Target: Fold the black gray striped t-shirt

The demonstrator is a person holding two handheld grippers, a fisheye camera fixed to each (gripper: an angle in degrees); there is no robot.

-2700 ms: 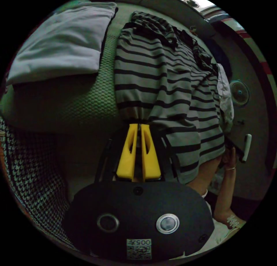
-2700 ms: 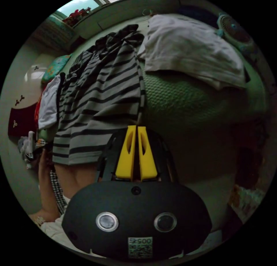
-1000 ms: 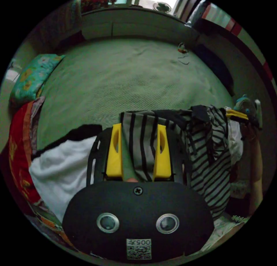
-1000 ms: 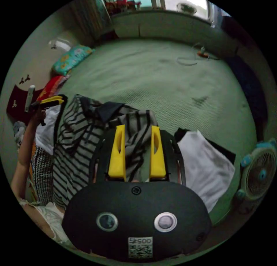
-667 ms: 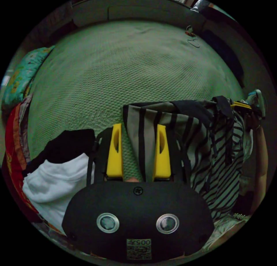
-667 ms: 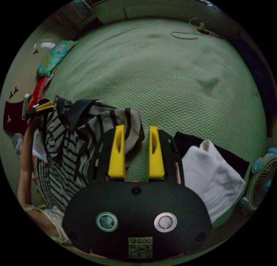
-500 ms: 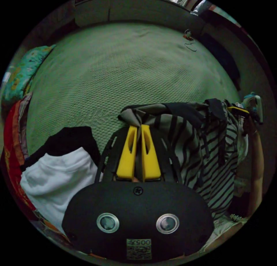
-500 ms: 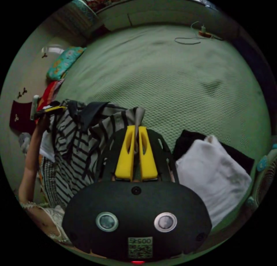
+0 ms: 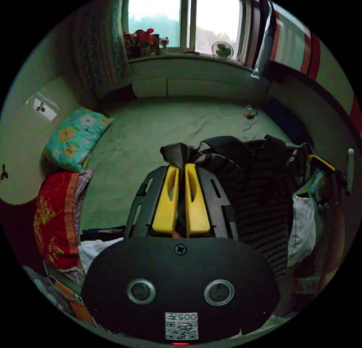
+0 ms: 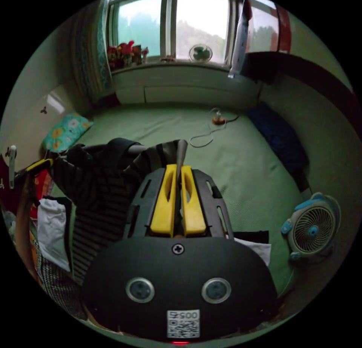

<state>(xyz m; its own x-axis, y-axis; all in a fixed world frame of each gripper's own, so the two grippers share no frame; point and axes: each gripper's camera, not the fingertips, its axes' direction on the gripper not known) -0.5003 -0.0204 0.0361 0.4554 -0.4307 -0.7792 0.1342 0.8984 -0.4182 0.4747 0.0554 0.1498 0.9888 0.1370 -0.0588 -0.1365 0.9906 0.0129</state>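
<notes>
Now both grippers, left gripper and right gripper, are clamped tight on the striped t-shirt, hanging between them above the green bed.

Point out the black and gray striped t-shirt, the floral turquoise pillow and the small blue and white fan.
Black and gray striped t-shirt (image 9: 260, 197), left gripper view: hanging body.
Floral turquoise pillow (image 9: 75, 136), left gripper view: centre of cover.
Small blue and white fan (image 10: 313, 231), right gripper view: grille hub.
</notes>
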